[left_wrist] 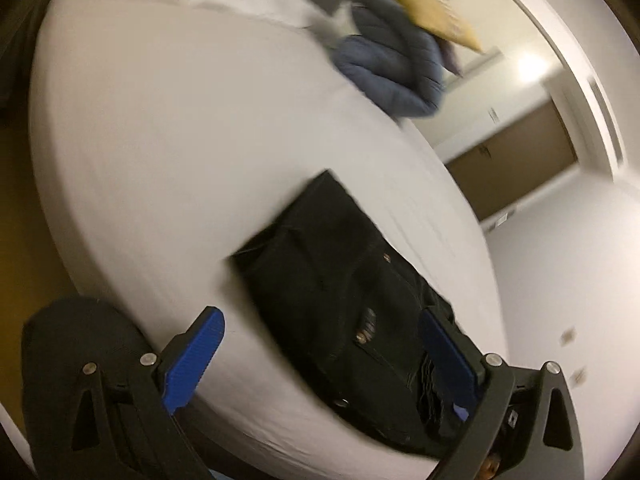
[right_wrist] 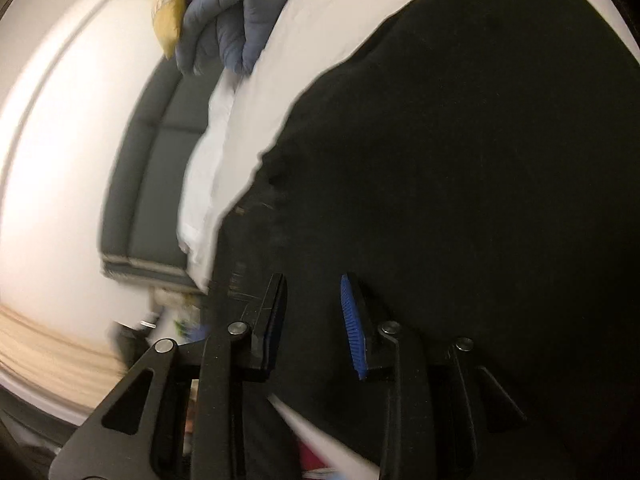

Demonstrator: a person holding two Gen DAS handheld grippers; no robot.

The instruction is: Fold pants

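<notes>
Black pants (left_wrist: 340, 280) lie folded in a rough rectangle on the white bed (left_wrist: 160, 140), close to its edge. My left gripper (left_wrist: 322, 360) stands wide open over their near end. One blue pad (left_wrist: 196, 360) is above bare sheet and the other hangs over the cloth without pressing it. In the right wrist view the pants (right_wrist: 460, 160) fill the right half of the blurred picture. My right gripper (right_wrist: 314, 324) hovers over them with a narrow gap. Its blue ribbed pad (right_wrist: 352, 328) shows bare, and nothing is pinched between the pads.
A blue puffer jacket (left_wrist: 392, 68) and a yellow bag (left_wrist: 432, 12) lie at the bed's far end. A grey padded headboard (right_wrist: 160, 176) and a white pillow (right_wrist: 204, 184) run along the bed (right_wrist: 320, 20). A brown door (left_wrist: 512, 168) stands beyond.
</notes>
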